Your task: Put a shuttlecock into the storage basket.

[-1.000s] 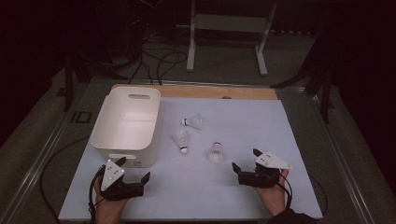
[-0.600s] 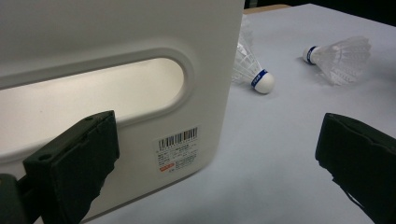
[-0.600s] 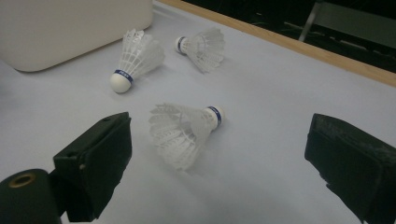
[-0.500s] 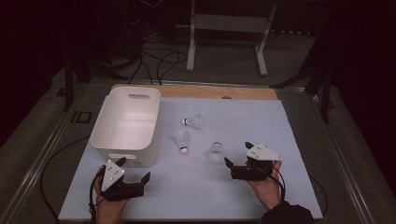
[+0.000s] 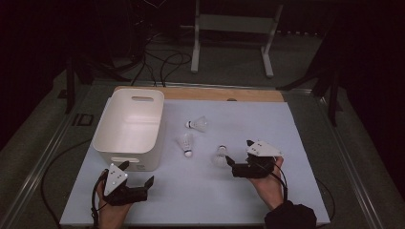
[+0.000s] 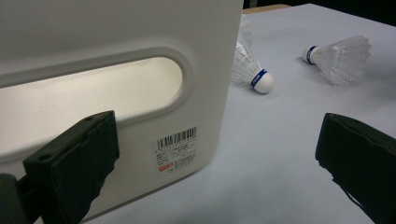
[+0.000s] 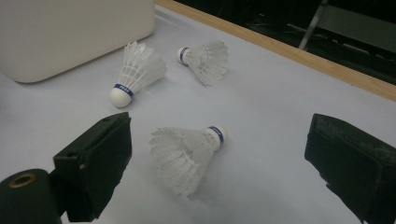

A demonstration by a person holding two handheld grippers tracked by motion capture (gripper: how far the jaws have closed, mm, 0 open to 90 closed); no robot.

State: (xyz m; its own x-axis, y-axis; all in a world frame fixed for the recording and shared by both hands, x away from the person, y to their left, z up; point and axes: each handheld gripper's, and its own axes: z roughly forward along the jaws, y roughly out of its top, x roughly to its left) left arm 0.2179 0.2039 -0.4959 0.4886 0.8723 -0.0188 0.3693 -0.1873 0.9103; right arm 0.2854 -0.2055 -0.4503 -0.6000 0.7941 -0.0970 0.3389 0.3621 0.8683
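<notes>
Shuttlecock, white-feathered with cork tip and blue band [image 7: 187, 154], lies on its side on the pale blue table mat [image 5: 267, 200], framed between the spread jaws of the right gripper [image 5: 230, 163], untouched. Approach step judged in hand; next, jaws advanced toward 12 o'clock and closed on the feathers, then carried to the white plastic bin [image 5: 129, 126] at 10 o'clock. Left gripper [image 5: 138, 174] is held released, idle by the bin's near wall.

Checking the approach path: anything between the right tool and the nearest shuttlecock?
Nothing. In the right gripper view, the nearest shuttlecock lies on bare mat ahead of the open right tool; the jaws aren't touching it. The high view agrees.
</notes>
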